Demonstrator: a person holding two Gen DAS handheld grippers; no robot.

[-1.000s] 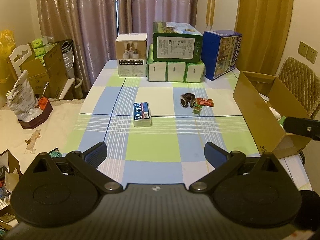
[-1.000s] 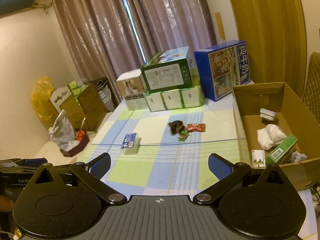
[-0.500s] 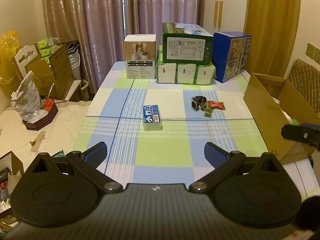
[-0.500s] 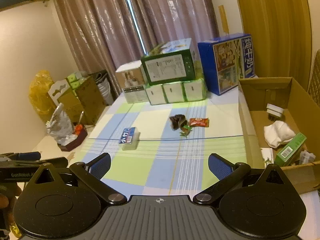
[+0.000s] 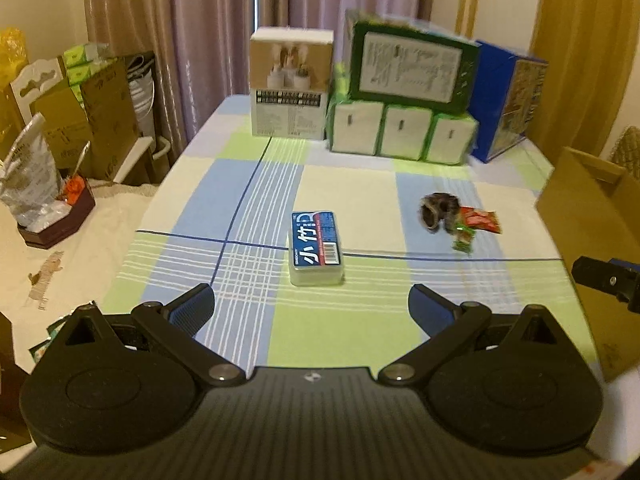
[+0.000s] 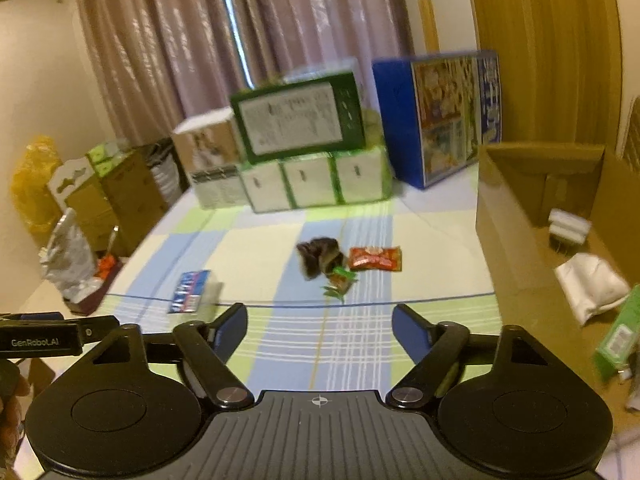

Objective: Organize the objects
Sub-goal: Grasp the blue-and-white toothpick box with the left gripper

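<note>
A small clear box with a blue label [image 5: 316,246] lies mid-table, just ahead of my open left gripper [image 5: 311,308], which holds nothing. Right of it sit a dark furry item [image 5: 438,212], a red snack packet [image 5: 480,220] and a small green packet [image 5: 463,242]. In the right wrist view my right gripper [image 6: 320,326] is open and empty, pointing at the dark item [image 6: 320,258], red packet [image 6: 375,258] and green packet [image 6: 340,280]; the blue-label box [image 6: 192,292] lies to the left. An open cardboard box [image 6: 520,216] at the right holds a white cloth [image 6: 592,284], a green carton [image 6: 622,330] and a white item.
Stacked boxes stand along the table's far edge: a white carton [image 5: 291,82], a green box [image 5: 412,68] on tissue packs [image 5: 400,134], and a blue box [image 5: 508,100]. Cardboard boxes and bags [image 5: 60,120] crowd the floor to the left. The other gripper [image 6: 44,338] shows at left.
Both grippers have moved forward over the table, so the objects look larger and nearer. The right gripper's fingers have narrowed somewhat but remain open. Nothing on the table has moved.
</note>
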